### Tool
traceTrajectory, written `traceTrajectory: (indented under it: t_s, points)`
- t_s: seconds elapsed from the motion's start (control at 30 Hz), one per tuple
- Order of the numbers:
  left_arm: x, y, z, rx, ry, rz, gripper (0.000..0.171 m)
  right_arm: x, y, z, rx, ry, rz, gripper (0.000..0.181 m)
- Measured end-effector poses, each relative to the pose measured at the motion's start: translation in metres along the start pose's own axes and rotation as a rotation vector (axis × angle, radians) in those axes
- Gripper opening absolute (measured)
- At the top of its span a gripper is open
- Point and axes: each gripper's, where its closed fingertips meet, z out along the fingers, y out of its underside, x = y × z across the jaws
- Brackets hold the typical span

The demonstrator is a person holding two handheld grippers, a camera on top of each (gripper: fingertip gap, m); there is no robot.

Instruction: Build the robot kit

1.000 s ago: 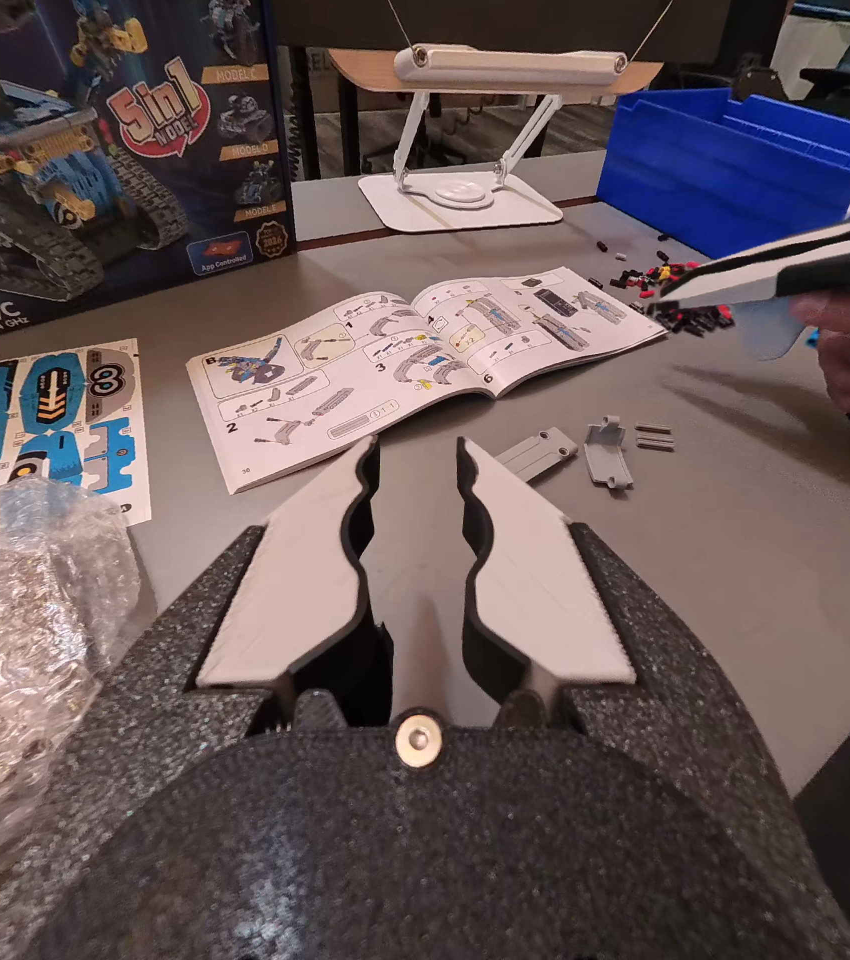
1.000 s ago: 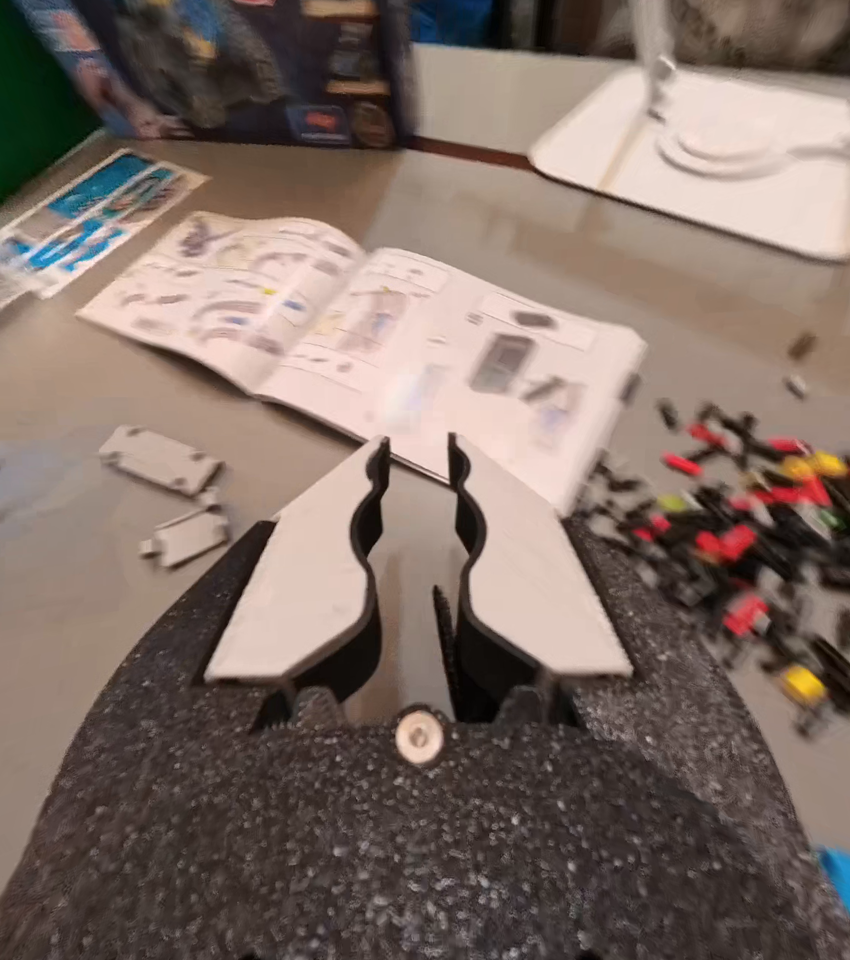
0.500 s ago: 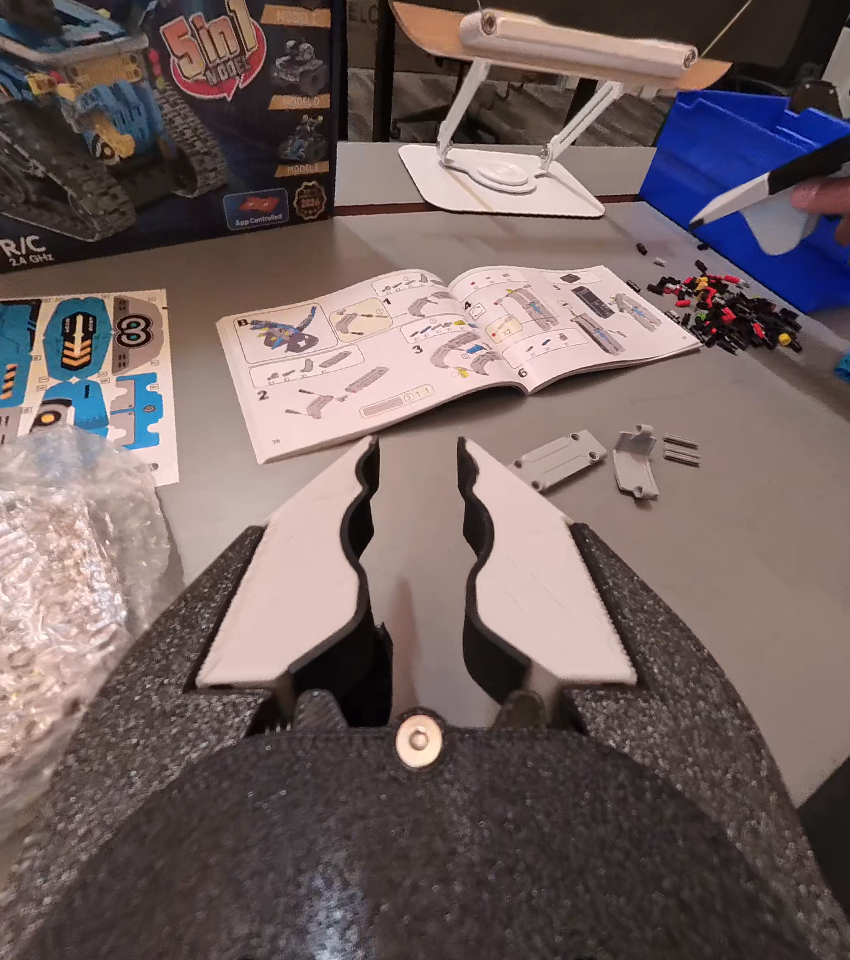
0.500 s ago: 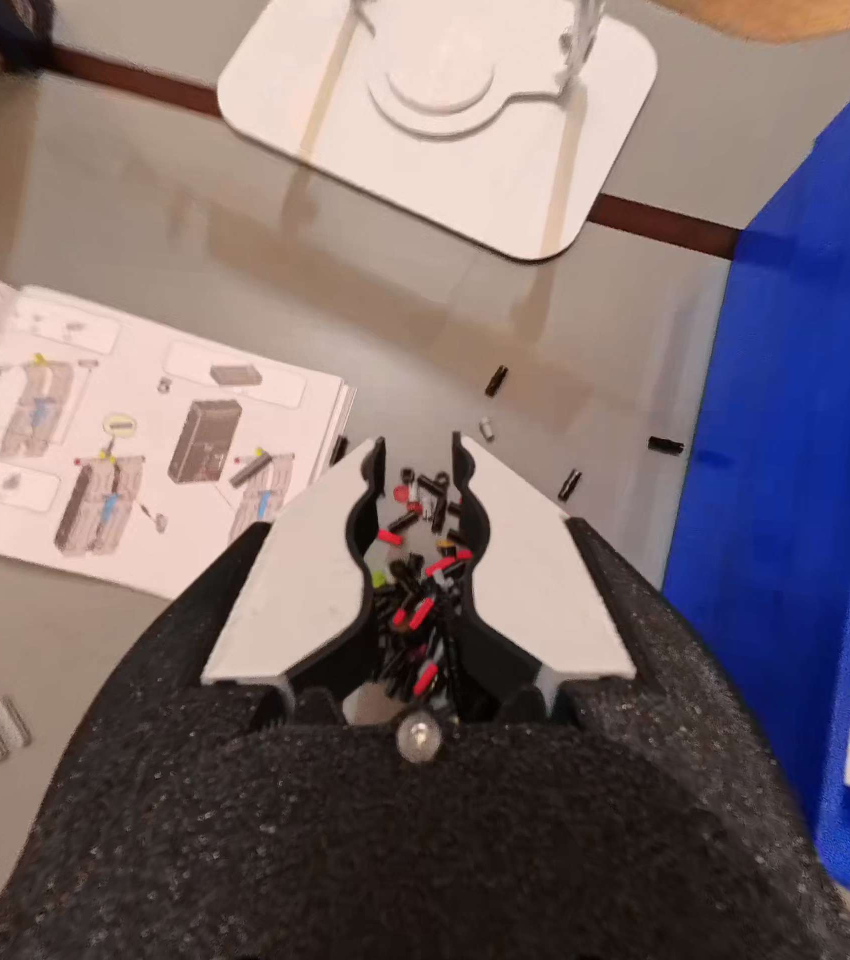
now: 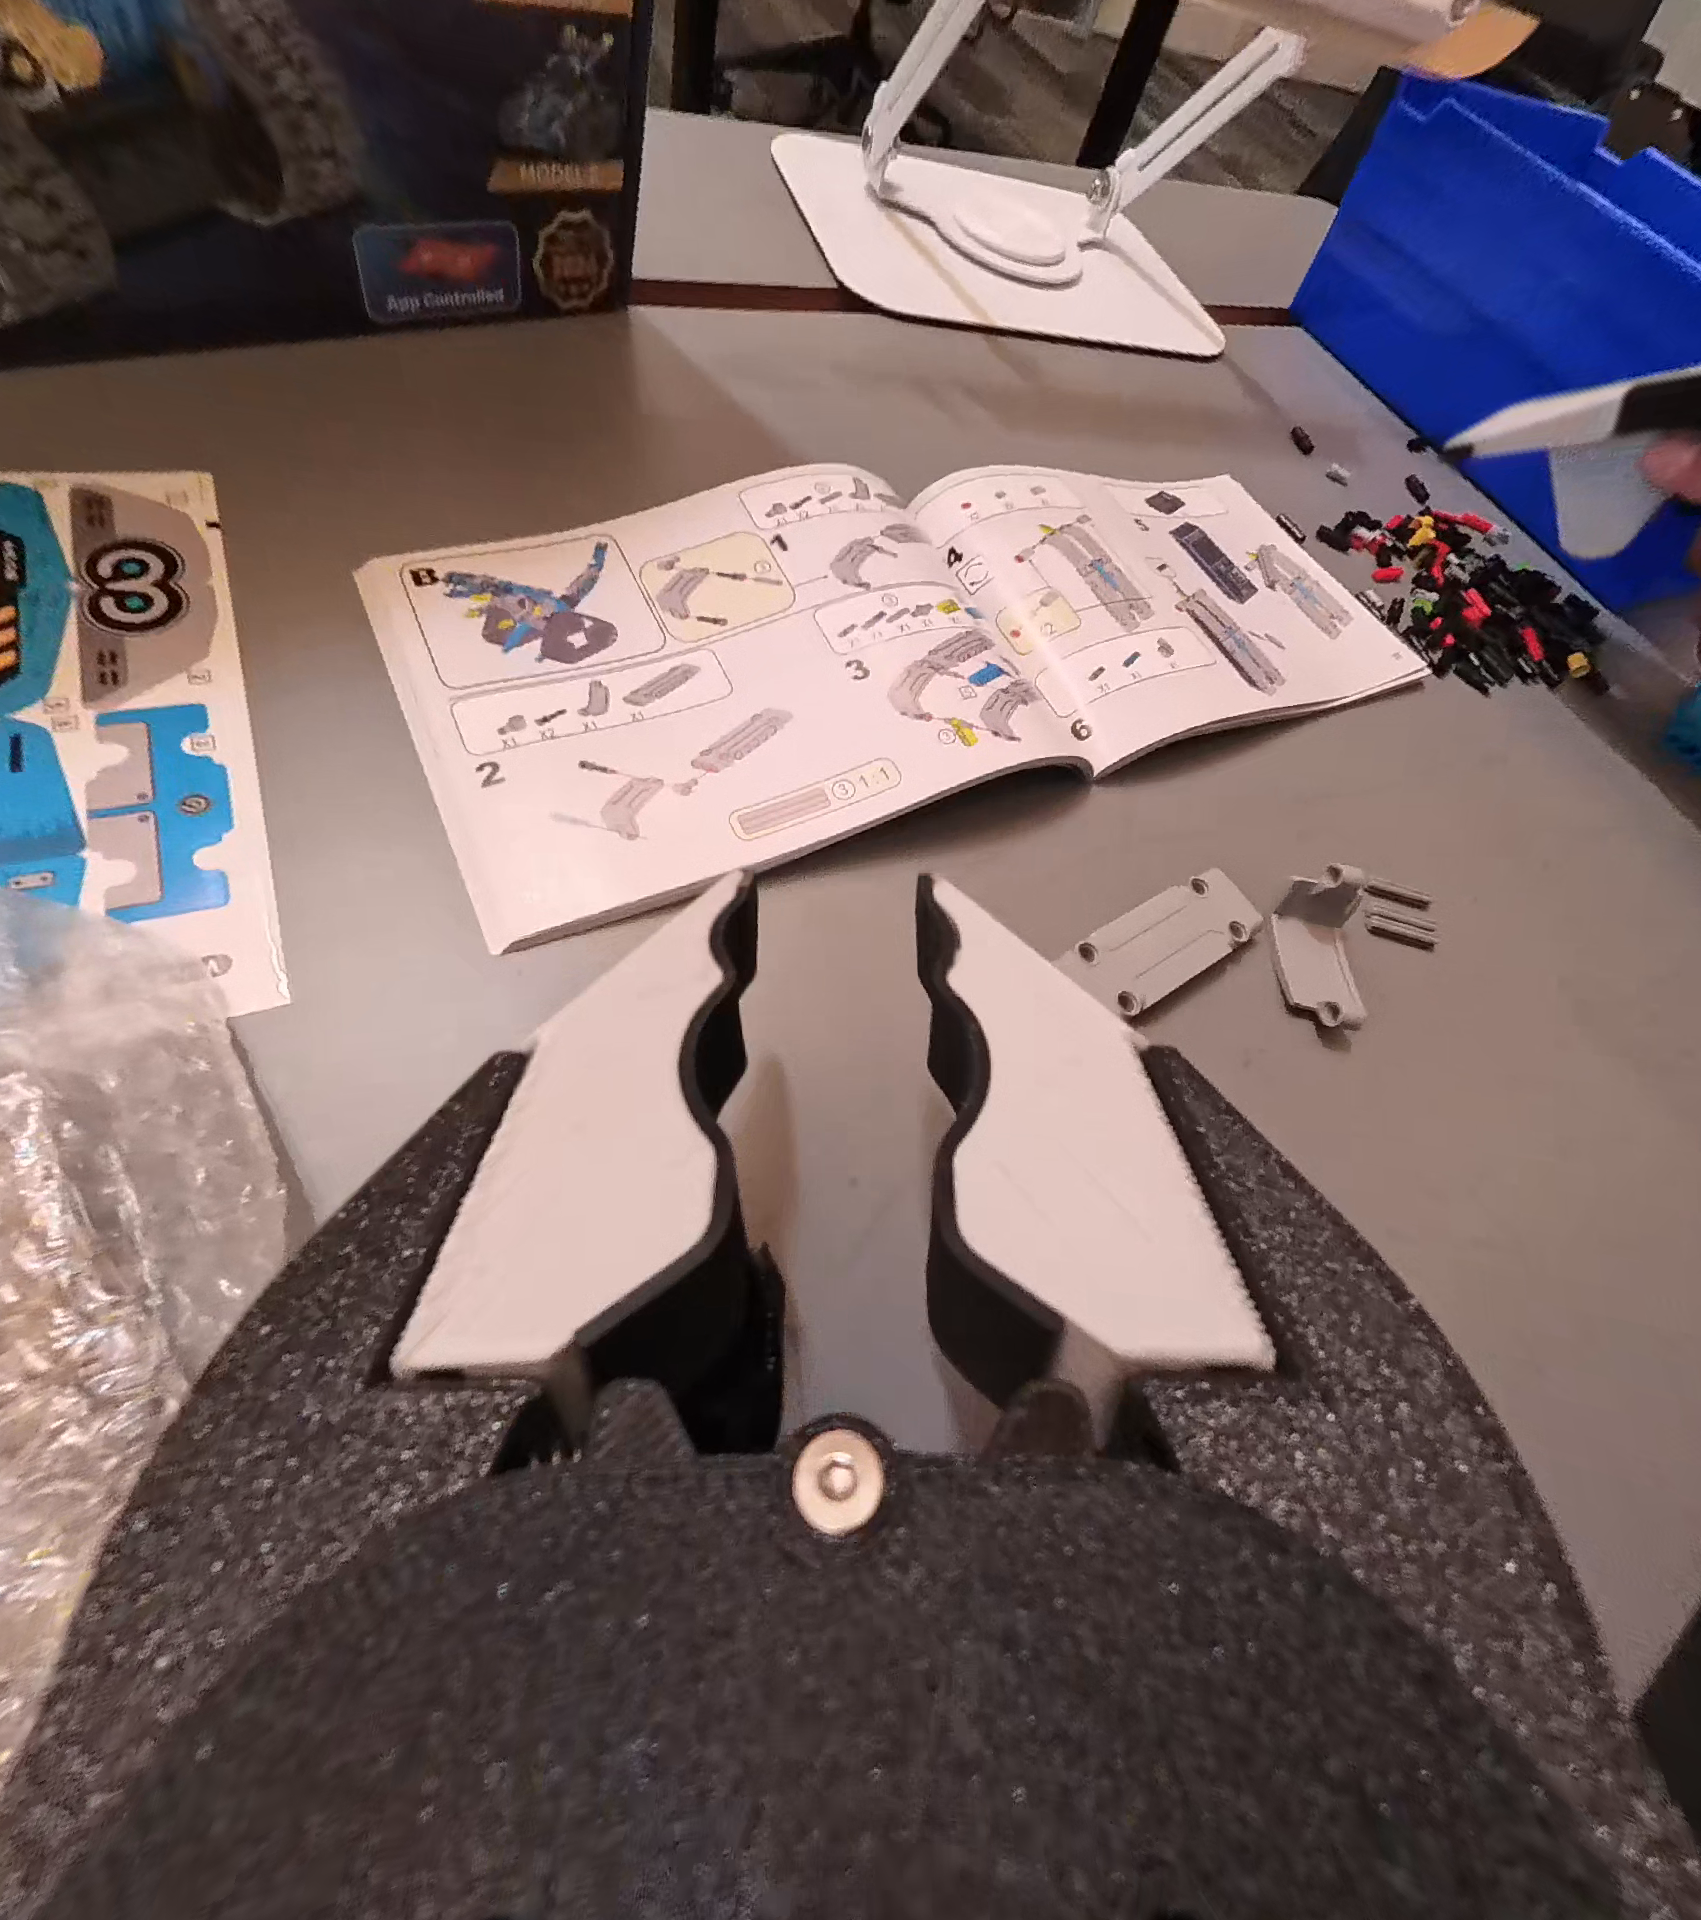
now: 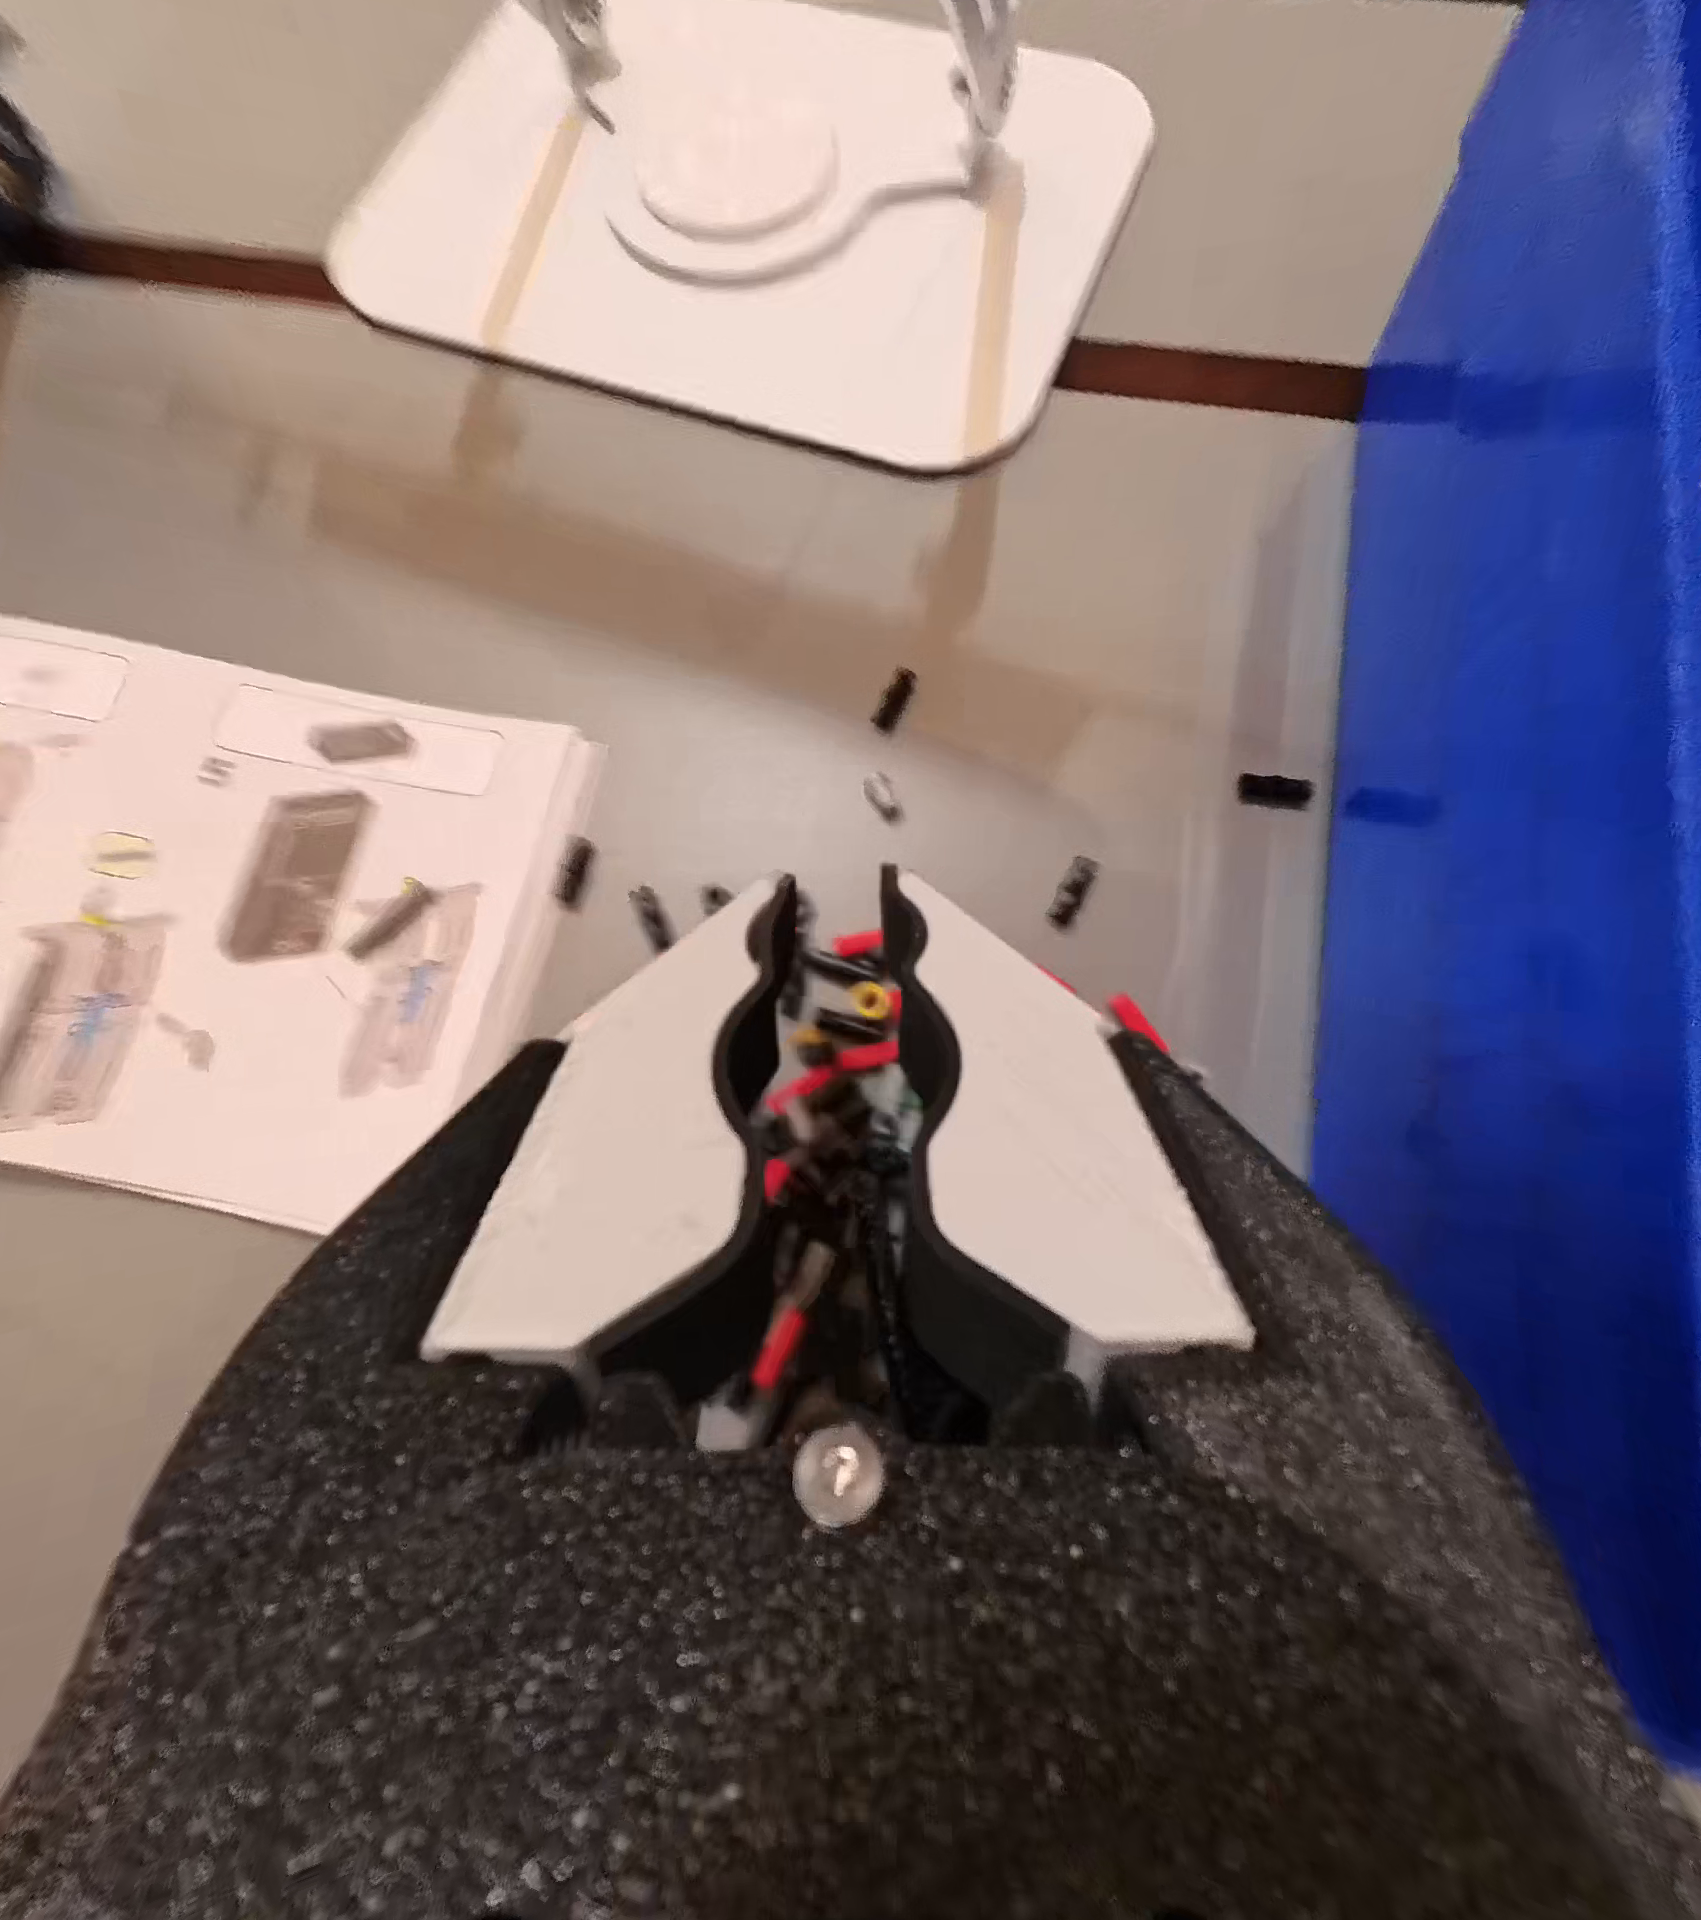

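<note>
1. While no part is sitting between either pair of fingers, the grey table (image 5: 1448, 1195) is carrying everything, and nothing is showing as joined together yet.
2. Blue bin (image 6: 1552, 935) is standing at 3 o'clock of the right gripper (image 6: 835, 883).
3. Open booklet (image 5: 825, 665) is lying at 12 o'clock of the left gripper (image 5: 833, 894), whose fingers are standing apart over bare table.
4. Two grey plates (image 5: 1163, 940) are lying loose at 2 o'clock.
5. Right gripper, fingers slightly apart and gripping nothing, is hovering over the pile of small pins (image 6: 851, 1029).
</note>
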Motion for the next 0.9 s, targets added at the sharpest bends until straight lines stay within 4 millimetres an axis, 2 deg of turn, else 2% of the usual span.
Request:
traceTrajectory:
  t_s: [0.07, 0.17, 0.3, 0.53, 0.67, 0.8, 0.9]
  points:
    - [0.000, 0.004, 0.002, -0.023, 0.008, -0.007, 0.030, -0.018, -0.012, -0.003, 0.074, -0.104, 0.069, 0.014]
    - [0.001, 0.003, -0.001, -0.008, 0.023, -0.026, 0.029, -0.025, -0.015, -0.004, 0.100, -0.116, 0.071, 0.014]
    - [-0.005, 0.003, -0.006, 0.000, 0.016, -0.052, 0.030, -0.028, -0.011, 0.000, 0.081, -0.074, 0.011, 0.012]
    - [0.000, 0.006, -0.002, -0.023, 0.025, -0.027, 0.030, -0.030, -0.007, 0.002, 0.063, -0.053, -0.027, 0.012]
    - [0.000, 0.008, 0.000, -0.034, 0.025, -0.024, 0.030, -0.016, -0.001, 0.000, 0.038, 0.053, -0.090, 0.012]
    - [0.001, 0.009, 0.001, -0.041, 0.036, -0.033, 0.029, 0.006, 0.018, -0.023, -0.012, 0.256, -0.205, 0.012]
    - [0.000, 0.007, 0.000, -0.032, 0.034, -0.041, 0.029, -0.001, 0.039, -0.050, 0.027, 0.268, -0.154, 0.012]
